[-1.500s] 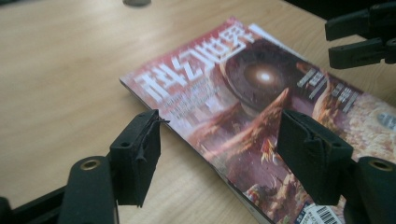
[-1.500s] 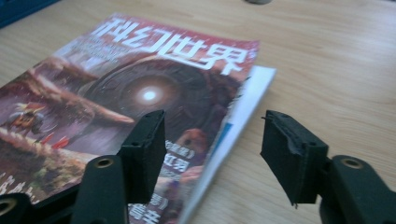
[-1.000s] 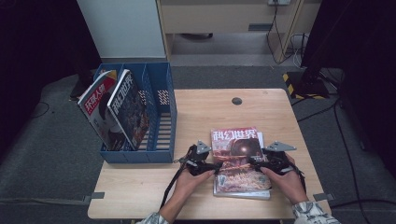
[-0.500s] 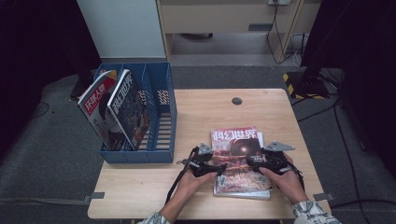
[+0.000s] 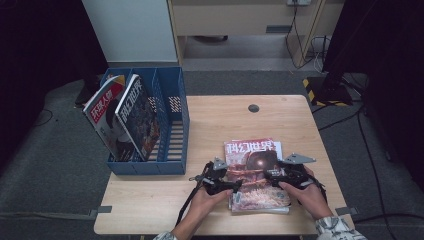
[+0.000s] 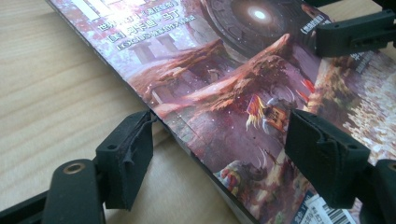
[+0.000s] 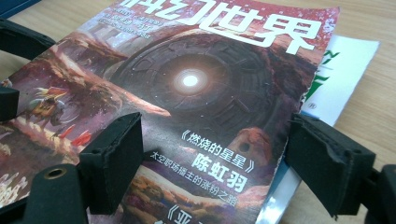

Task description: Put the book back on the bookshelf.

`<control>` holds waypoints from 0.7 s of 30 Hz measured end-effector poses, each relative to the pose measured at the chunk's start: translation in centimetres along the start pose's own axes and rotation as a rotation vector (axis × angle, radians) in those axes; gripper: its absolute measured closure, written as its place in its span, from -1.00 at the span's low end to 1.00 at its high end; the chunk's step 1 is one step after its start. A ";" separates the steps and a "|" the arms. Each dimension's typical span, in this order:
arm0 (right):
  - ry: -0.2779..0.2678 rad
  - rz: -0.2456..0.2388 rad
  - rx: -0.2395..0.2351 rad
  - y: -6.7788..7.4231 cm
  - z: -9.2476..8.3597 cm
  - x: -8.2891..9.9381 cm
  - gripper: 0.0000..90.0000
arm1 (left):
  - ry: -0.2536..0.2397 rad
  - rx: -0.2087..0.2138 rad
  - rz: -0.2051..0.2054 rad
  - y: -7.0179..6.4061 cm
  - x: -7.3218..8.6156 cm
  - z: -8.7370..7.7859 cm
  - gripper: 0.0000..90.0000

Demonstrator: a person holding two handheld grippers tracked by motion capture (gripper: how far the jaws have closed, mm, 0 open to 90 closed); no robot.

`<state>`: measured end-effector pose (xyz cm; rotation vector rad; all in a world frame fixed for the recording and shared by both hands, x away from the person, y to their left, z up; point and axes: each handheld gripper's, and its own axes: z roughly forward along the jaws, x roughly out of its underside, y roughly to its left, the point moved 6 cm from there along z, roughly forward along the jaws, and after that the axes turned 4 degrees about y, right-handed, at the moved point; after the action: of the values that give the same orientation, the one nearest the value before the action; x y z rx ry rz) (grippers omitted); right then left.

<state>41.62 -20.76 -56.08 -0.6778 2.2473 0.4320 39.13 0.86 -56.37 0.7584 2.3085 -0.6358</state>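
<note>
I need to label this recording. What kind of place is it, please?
Probably an office or lab room set up for recording: a small wooden table on grey carpet, a blue file rack holding magazines, cables on the floor.

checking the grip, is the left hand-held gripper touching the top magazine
Cannot tell. In the left gripper view the left hand-held gripper straddles the top magazine edge, jaws apart; no view plainly shows contact or a gap.

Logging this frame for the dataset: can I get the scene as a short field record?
surface: wooden table
top magazine: red cover, flat on a stack, near edge
left gripper: open, straddling cover's left edge
right gripper: open, straddling cover's right edge
under it: white and green magazine
file rack: blue, table's left
in rack: two magazines, leaning
</note>
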 end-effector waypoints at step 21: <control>-0.018 0.018 -0.014 -0.7 0.5 -0.6 -0.50 | 0.070 0.101 -0.009 2.7 -2.1 1.0 -0.48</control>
<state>42.66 -20.93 -56.08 -0.6593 2.2370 0.4612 42.65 1.39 -56.30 0.8291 2.3585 -0.7456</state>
